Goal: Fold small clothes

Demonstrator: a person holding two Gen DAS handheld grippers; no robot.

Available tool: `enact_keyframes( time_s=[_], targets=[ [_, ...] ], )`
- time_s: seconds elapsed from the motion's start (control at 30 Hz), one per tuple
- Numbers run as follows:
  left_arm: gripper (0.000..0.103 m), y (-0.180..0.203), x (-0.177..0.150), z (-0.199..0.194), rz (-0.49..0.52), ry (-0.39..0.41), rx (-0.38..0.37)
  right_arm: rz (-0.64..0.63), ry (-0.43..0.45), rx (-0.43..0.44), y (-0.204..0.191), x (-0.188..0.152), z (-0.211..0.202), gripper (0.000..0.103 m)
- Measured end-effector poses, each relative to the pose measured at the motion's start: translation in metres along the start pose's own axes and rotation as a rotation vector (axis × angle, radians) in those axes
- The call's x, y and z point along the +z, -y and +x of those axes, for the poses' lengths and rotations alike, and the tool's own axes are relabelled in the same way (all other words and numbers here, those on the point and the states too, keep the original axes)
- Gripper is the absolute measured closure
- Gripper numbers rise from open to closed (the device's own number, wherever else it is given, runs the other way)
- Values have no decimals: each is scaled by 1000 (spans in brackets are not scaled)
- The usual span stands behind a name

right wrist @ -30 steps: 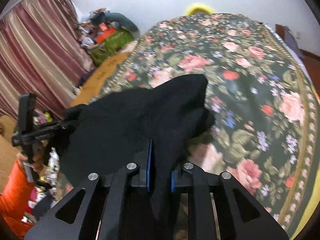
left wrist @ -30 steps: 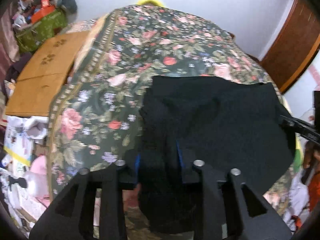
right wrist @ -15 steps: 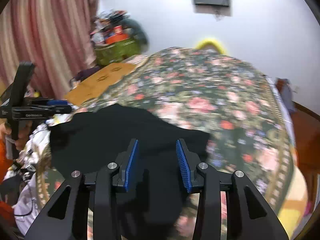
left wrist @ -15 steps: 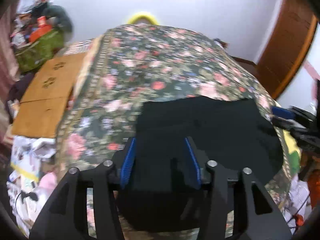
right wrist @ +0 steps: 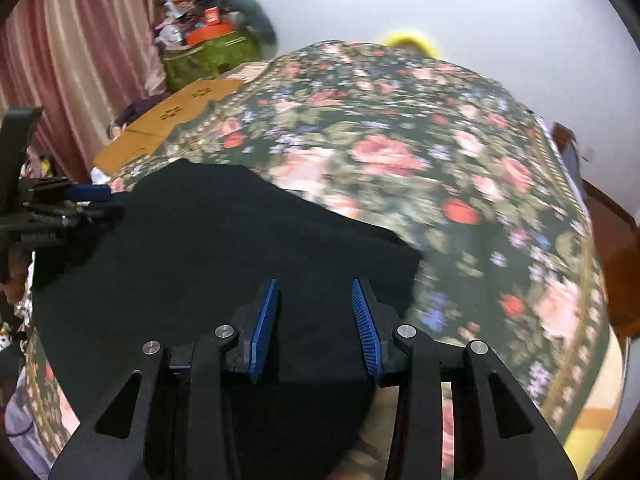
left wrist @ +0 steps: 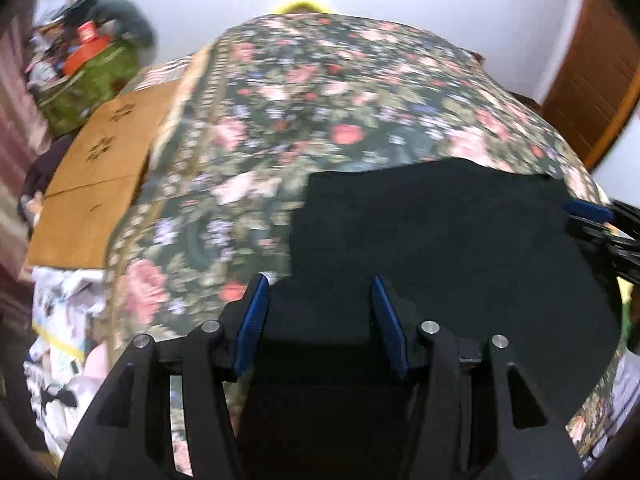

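Note:
A black garment (left wrist: 440, 240) lies flat on the near part of the floral bedspread (left wrist: 320, 100); it also shows in the right wrist view (right wrist: 220, 248). My left gripper (left wrist: 320, 316) is open and empty, its blue pads apart above the garment's near left edge. My right gripper (right wrist: 314, 316) is open and empty above the garment's near right edge. The right gripper shows at the right edge of the left wrist view (left wrist: 600, 220). The left gripper shows at the left edge of the right wrist view (right wrist: 60, 208).
Cardboard sheets (left wrist: 100, 184) lie to the left of the bed. A green bag with clutter (left wrist: 88, 80) stands at the far left by a pink curtain (right wrist: 80, 60). A brown door (left wrist: 592, 80) is at the right. The far bedspread (right wrist: 400, 140) carries no other clothes.
Both grippers have opened and let go of the black garment. It now lies flat on the bed. Both grippers have drawn back and risen a little.

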State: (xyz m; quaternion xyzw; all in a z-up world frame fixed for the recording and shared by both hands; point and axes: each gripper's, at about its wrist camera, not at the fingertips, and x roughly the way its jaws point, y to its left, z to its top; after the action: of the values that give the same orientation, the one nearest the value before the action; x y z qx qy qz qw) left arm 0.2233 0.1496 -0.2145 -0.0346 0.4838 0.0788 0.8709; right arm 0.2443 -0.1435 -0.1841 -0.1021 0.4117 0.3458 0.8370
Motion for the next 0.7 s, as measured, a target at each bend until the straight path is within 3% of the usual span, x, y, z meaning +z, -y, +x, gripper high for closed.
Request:
enact_keyframes(
  time_s=[0.07,0.23,0.37,0.47,0.6,0.7],
  targets=[
    [50,-7,-1,-7,-14,13,20,0,22,2,-2,-2,-14,68],
    [50,3,-8,-33,-5,55,-48,-69,66,81,-37,-2,-34,64],
    [45,28,-11,-47,30,79,-118,-108,54,186,-69,-1,-27,63],
    [41,47,-17,-46,50,69,-166,-127,32,214,-84,-6,-16,63],
    [41,51,-31,-29,79,19,-103,-97,-9,218,-78,-18,-3,63],
    [41,33,-43,-24,39,-4,-86,-51,-7,184,-57,-28,-8,63]
  ],
)
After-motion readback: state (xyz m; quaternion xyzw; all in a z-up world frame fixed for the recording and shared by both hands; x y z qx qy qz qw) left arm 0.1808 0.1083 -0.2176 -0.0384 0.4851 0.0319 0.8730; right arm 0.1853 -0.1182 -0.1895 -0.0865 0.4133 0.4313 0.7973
